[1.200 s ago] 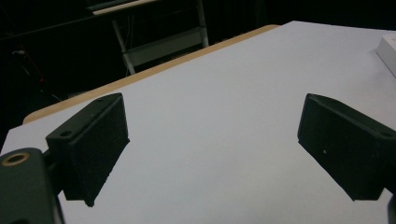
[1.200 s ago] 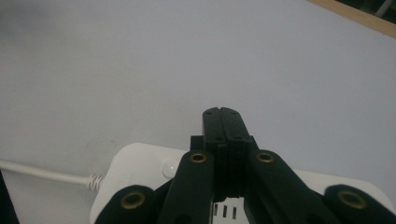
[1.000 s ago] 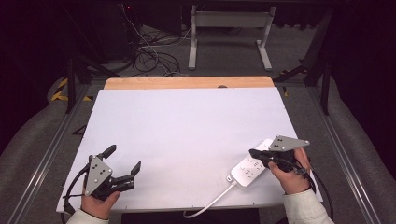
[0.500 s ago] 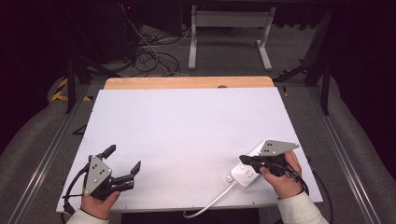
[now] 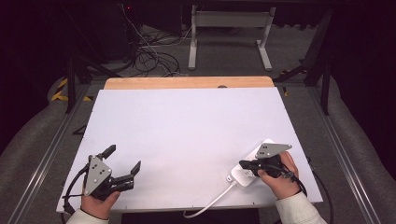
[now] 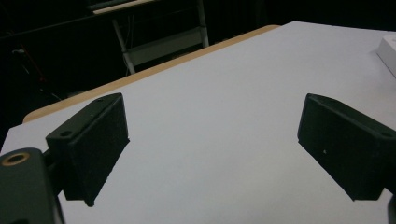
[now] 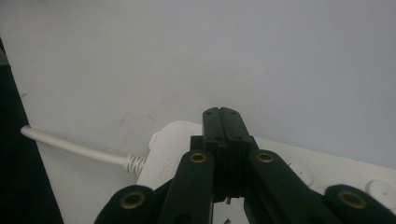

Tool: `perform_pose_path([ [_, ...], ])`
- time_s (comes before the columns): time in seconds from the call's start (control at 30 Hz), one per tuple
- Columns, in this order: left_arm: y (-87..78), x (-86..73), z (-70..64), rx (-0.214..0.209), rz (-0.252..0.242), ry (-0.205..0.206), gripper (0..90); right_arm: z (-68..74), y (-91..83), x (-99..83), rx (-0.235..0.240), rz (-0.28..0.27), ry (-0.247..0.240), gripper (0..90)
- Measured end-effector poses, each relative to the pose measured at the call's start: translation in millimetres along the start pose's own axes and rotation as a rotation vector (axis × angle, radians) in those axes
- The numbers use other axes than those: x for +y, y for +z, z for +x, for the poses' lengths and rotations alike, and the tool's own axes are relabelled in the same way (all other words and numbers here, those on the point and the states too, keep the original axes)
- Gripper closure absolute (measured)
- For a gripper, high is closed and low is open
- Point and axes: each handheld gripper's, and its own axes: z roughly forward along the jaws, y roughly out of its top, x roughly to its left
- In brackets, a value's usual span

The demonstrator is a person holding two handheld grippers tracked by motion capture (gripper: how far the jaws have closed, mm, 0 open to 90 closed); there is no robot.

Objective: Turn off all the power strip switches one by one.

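Evenly and brightly lit from above across the white table [image 5: 187, 140], with soft, faint shadows and no glare. Dark and murky beyond the far edge, floor cables [image 5: 154, 51] barely legible. Slightly soft and grainy in the high view, mild bending of lines toward the edges. Dim and bluish in the left gripper view, near black blocks a little blurred. Greyer still in the right gripper view, power strip [image 7: 327, 163] soft, nearest metal out of focus.
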Motion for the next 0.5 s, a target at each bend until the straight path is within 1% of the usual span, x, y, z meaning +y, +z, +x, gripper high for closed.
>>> perform_pose_path([
  [0.2,0.1,0.0,0.2,0.0,0.0,0.003,9.2,-1.0,3.7,-2.2,-0.002,0.029,0.0,90.0],
  [0.5,0.2,-0.1,0.1,0.0,0.0,0.004,9.2,-1.6,6.0,-3.2,-0.011,0.045,0.002,90.0],
])
